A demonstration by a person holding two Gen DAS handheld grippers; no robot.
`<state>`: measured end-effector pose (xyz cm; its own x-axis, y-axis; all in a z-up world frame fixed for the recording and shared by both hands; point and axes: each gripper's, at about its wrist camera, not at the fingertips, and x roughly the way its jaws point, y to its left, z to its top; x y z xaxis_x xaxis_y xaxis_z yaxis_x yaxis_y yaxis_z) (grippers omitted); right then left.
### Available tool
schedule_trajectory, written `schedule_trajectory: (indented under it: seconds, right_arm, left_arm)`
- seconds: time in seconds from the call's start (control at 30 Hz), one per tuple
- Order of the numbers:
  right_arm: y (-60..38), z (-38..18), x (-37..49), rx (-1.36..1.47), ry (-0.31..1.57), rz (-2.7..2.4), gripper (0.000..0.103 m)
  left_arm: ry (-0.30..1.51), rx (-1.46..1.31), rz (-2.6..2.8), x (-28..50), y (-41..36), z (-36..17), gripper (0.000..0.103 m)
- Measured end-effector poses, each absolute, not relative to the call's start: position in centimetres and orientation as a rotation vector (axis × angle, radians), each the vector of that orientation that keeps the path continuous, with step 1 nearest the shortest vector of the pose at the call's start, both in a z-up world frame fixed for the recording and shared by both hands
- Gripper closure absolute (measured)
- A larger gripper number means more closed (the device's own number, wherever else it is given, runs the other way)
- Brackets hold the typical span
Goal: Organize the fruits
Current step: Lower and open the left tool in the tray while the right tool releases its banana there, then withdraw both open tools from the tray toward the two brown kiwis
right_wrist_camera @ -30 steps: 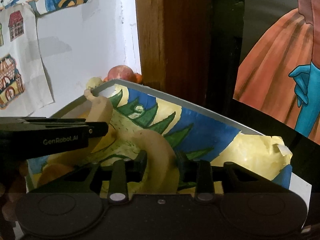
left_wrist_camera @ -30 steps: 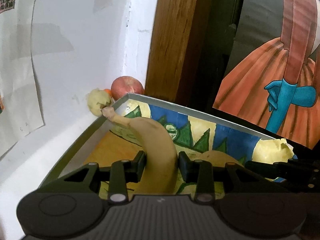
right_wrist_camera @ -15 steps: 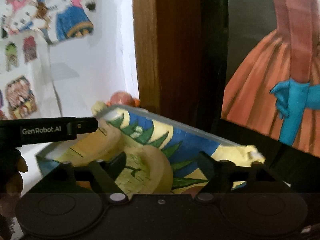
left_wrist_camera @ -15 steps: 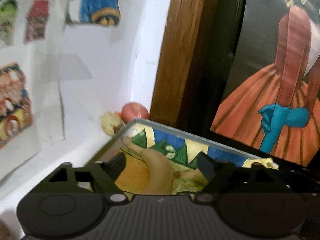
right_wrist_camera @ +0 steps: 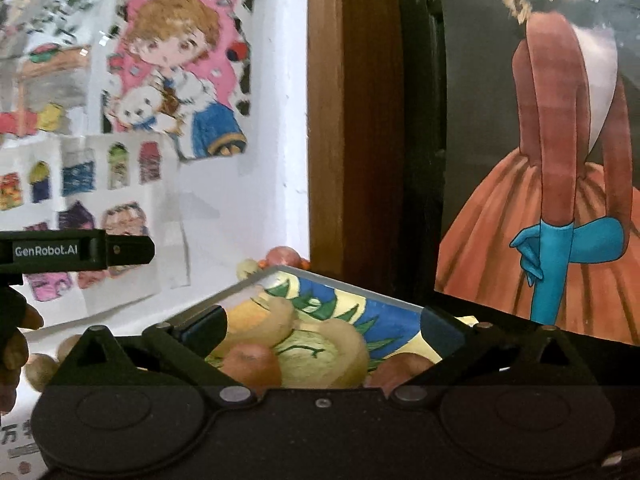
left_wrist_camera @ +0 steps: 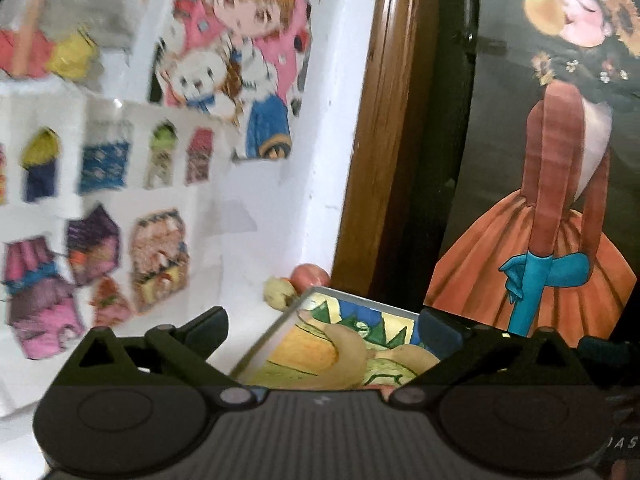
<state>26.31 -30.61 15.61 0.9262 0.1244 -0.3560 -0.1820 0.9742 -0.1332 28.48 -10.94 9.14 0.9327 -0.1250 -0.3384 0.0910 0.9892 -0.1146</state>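
White plaster fills the left half of both views, hung with children's drawings (left_wrist_camera: 224, 56) of a pink-clad cartoon figure and rows of small houses, somewhat blurred.

In the left wrist view the left gripper (left_wrist_camera: 322, 330) sits along the bottom edge, its two black fingers spread wide with nothing between them. Just beyond the gap lies a grey-rimmed tray (left_wrist_camera: 276, 326) lined with a picture in yellow, green and blue. Two bananas (left_wrist_camera: 352, 354) lie inside it, side by side at lower centre. Past the tray's far corner, at the foot of the wall, sit a pale yellow fruit (left_wrist_camera: 278, 298) and a red apple (left_wrist_camera: 310, 276), touching or nearly so. To the right rise a brown wooden door frame (left_wrist_camera: 384, 140), then a painting (left_wrist_camera: 560, 216) of a figure in an orange skirt with a blue glove.

In the right wrist view the left gripper's black side, lettered GenRobot.AI, juts in from the middle left edge, with a person's fingers (right_wrist_camera: 16, 344) below it. The right gripper (right_wrist_camera: 324, 326) at the bottom also stands wide open and empty. The tray beyond it holds the bananas, with an orange-red fruit (right_wrist_camera: 252, 364) in front of them at lower centre.
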Motion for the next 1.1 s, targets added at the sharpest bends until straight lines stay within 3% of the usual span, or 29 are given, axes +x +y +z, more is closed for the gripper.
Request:
schedule_trajectory:
  seconds: [0.6, 1.1]
  right_arm:
    - [-24.6, 15.4, 14.2, -0.146, 0.292, 0.259, 0.001]
    - [-19.0, 11.5, 10.2, -0.263, 0.402, 0.394, 0.001]
  left_arm:
    - [0.359, -0.008, -0.052, 17.2, -5.2, 9.3, 0.0]
    - [0.437, 0.014, 0.008, 12.6, 2.3, 6.3, 0.0]
